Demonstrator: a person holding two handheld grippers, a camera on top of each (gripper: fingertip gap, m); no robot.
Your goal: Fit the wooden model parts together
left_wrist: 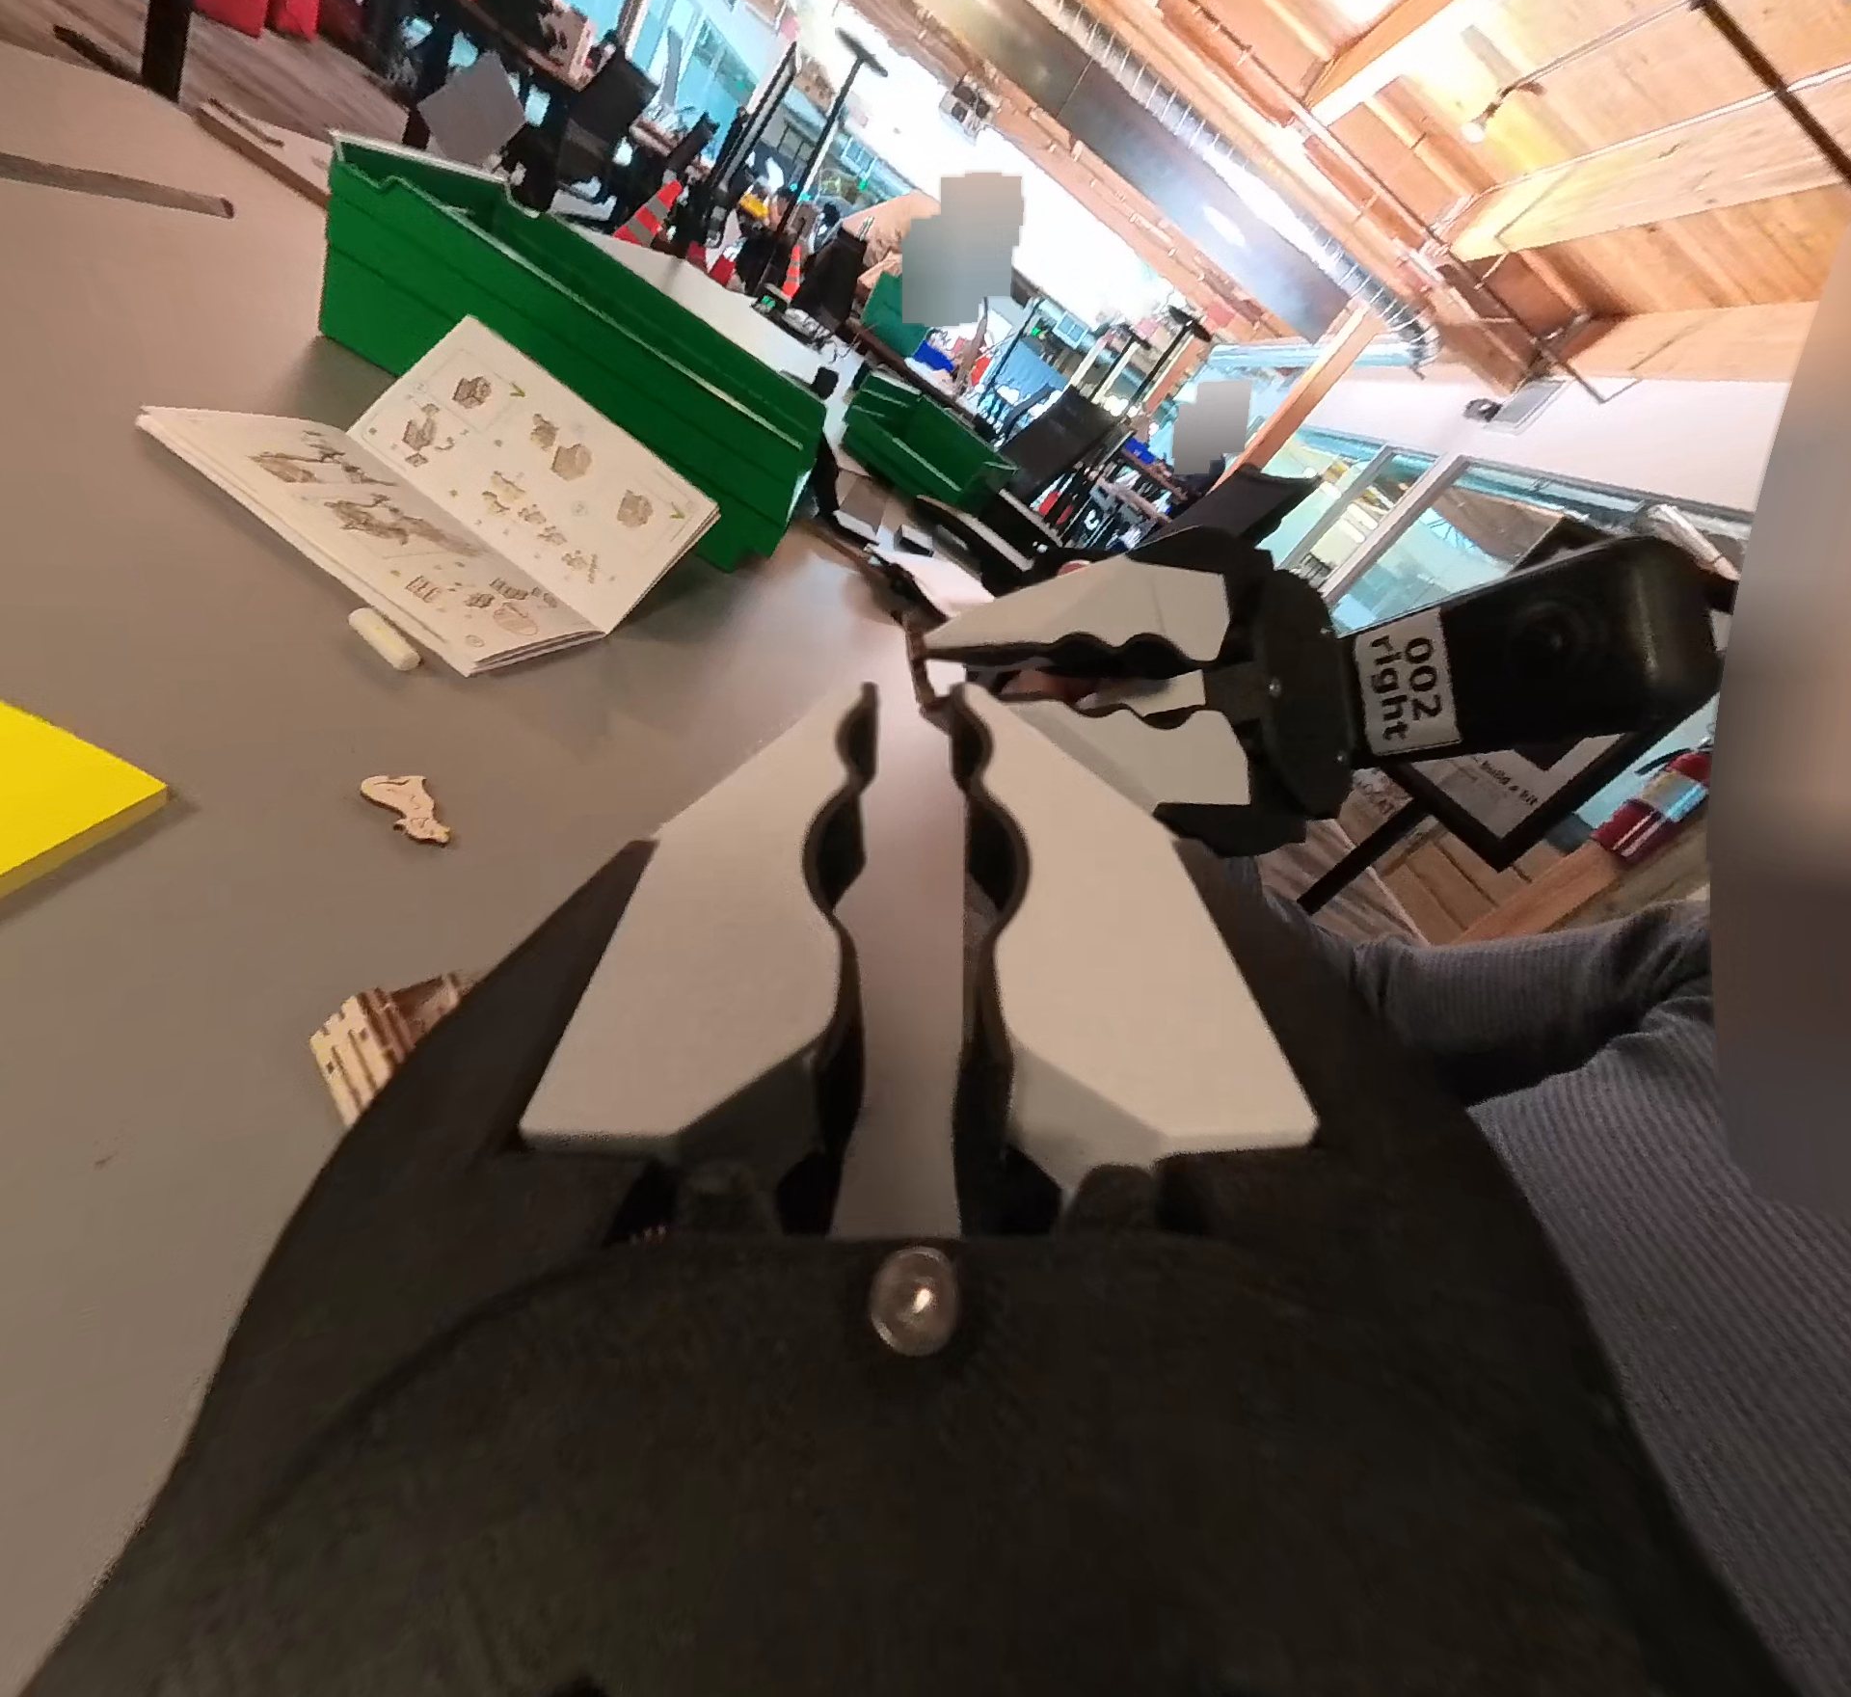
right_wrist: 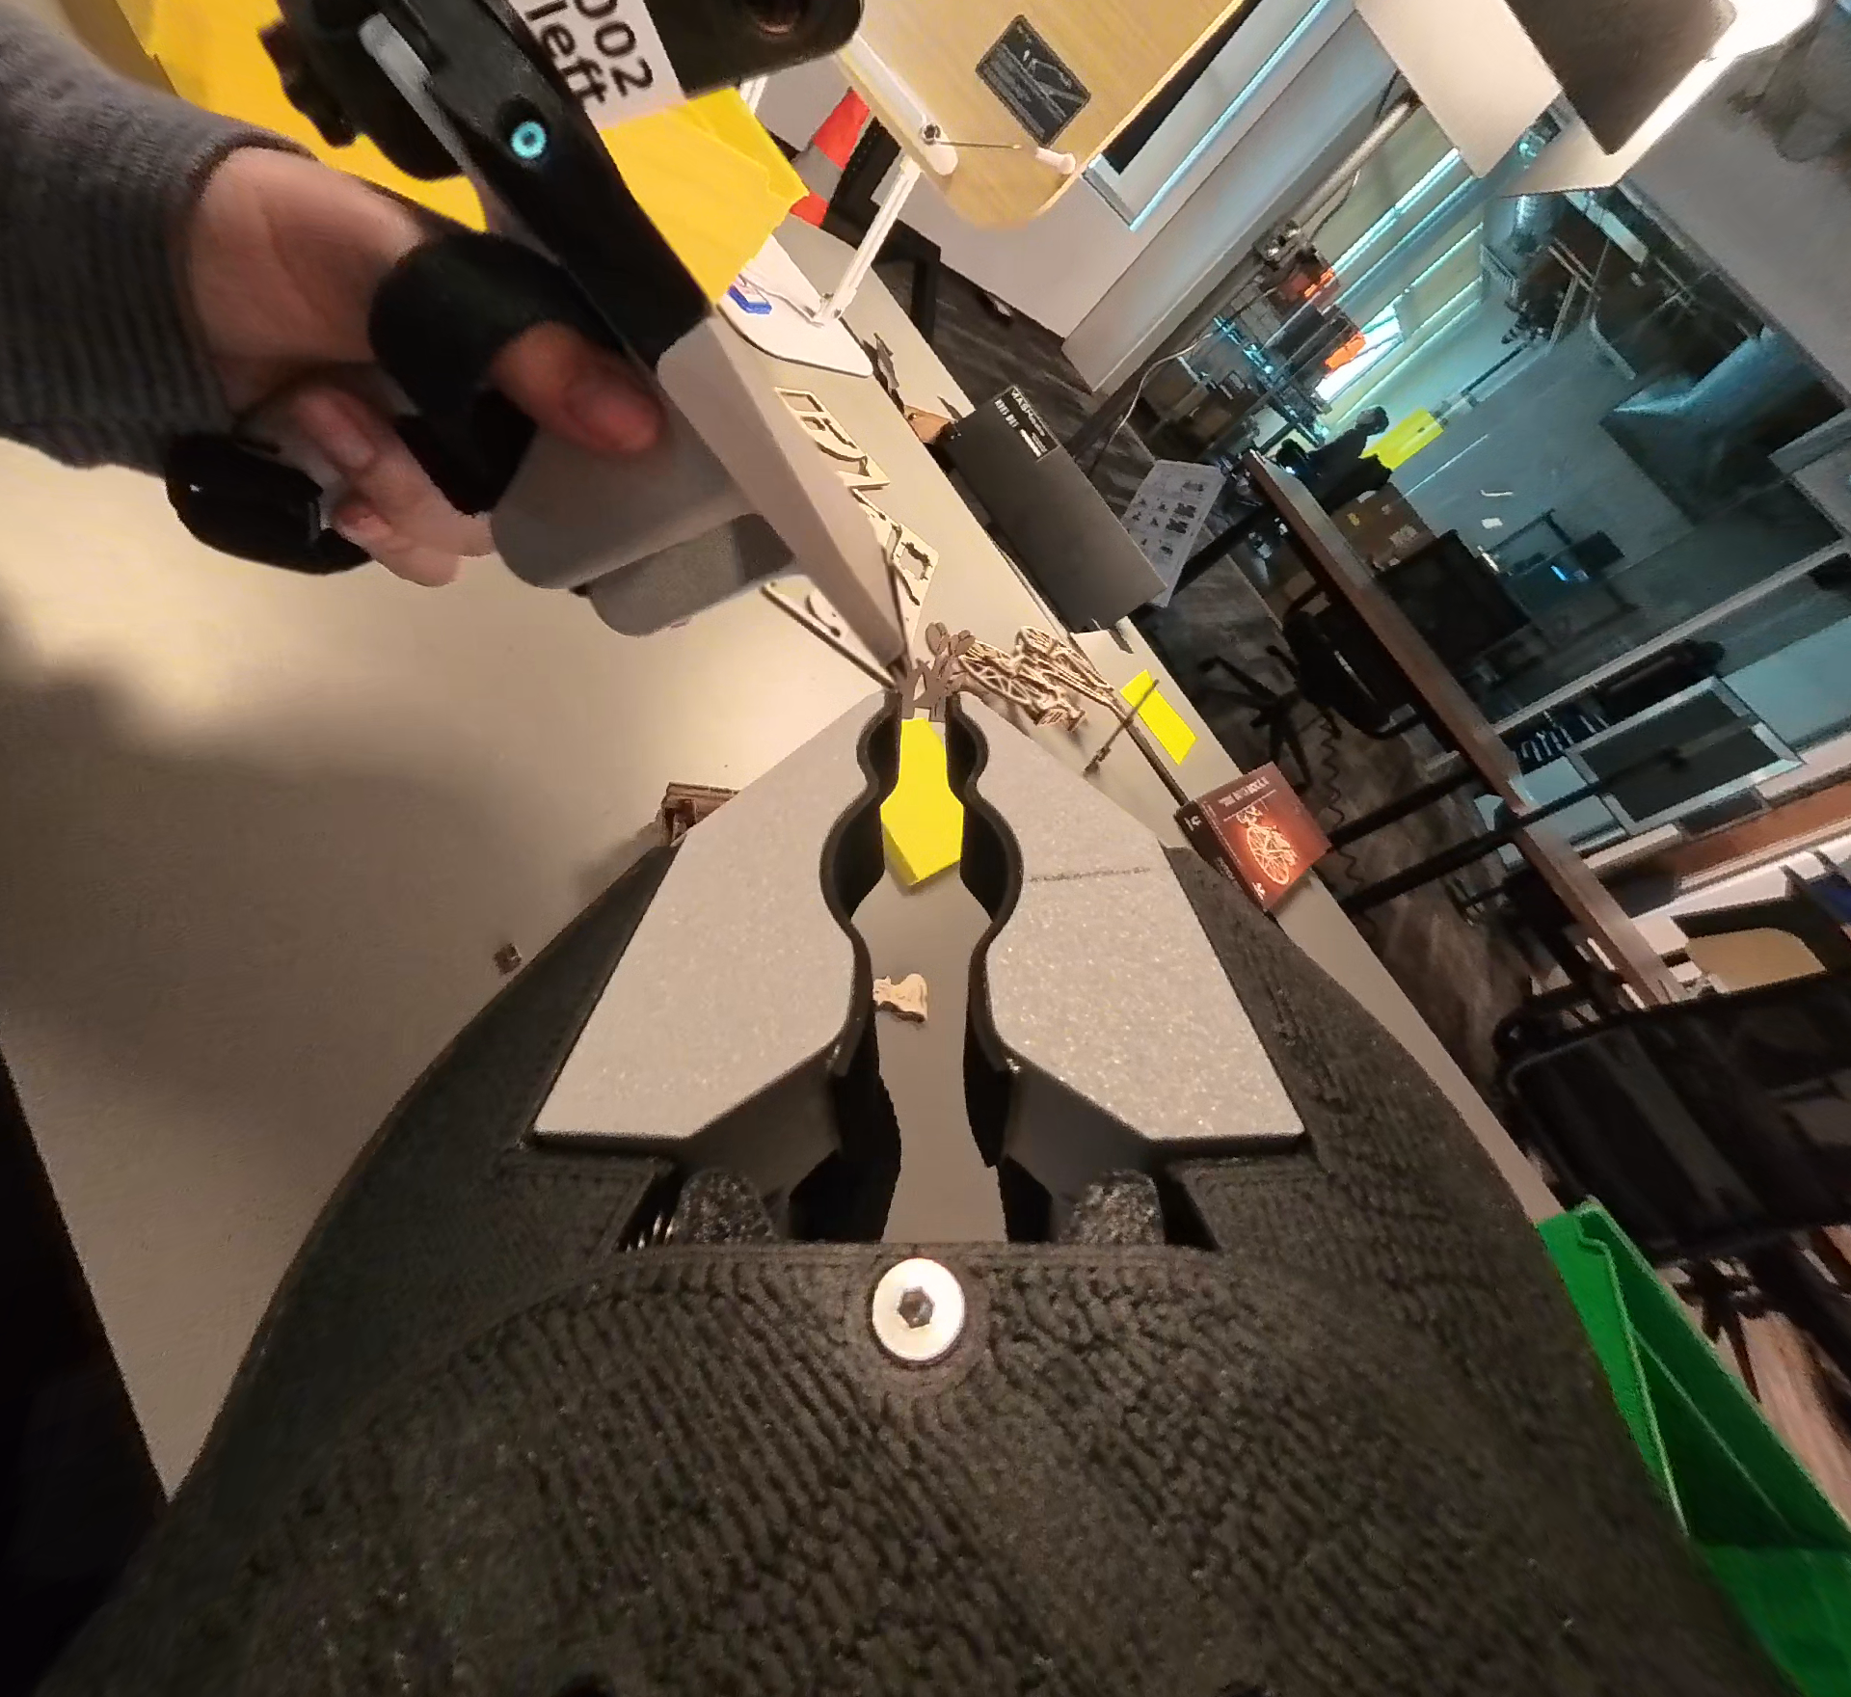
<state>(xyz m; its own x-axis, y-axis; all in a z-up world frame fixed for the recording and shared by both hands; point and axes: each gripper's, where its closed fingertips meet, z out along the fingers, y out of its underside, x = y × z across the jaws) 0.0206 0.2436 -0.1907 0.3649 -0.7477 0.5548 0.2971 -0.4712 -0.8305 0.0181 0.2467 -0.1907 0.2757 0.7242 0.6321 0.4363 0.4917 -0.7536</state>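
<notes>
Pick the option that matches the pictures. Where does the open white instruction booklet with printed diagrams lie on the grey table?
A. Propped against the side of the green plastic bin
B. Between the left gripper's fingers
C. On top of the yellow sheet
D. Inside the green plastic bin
A: in the left wrist view the open white instruction booklet lies on the grey table with its far page leaning up against the green plastic bin.
</notes>
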